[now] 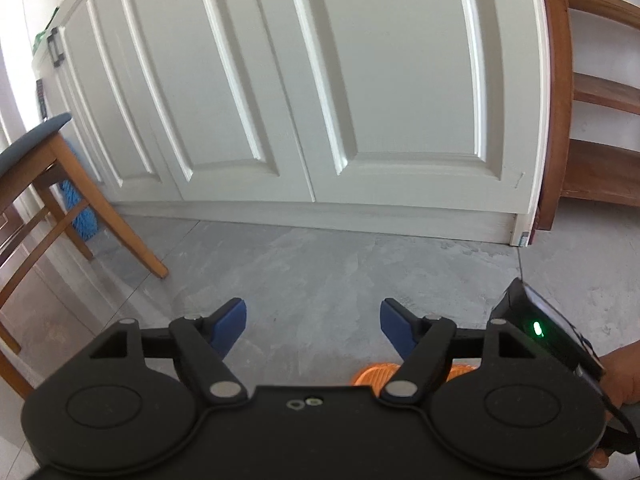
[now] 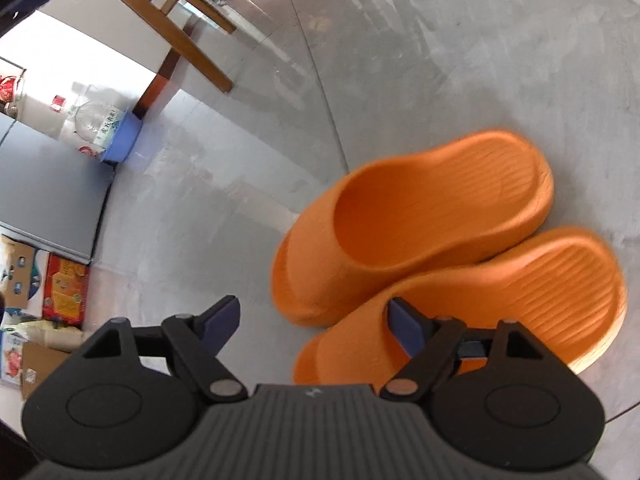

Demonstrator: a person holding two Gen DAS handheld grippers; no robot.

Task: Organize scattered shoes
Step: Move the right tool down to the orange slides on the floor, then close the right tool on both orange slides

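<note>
The right gripper (image 2: 312, 320) hangs with its jaws spread wide and nothing pinched, its right finger over the strap of the nearer orange slipper (image 2: 480, 312), which lies pressed against the farther orange slipper (image 2: 420, 220) on the grey floor (image 2: 240, 180). The left gripper (image 1: 312, 316) is likewise parted and empty, jaws opening over bare floor in front of the white cabinet doors (image 1: 320, 100), with only an orange sliver showing beneath it. Because the slippers touch, a close here could catch both walls or nudge the pair askew, and the soft foam might slip from a shallow bite.
</note>
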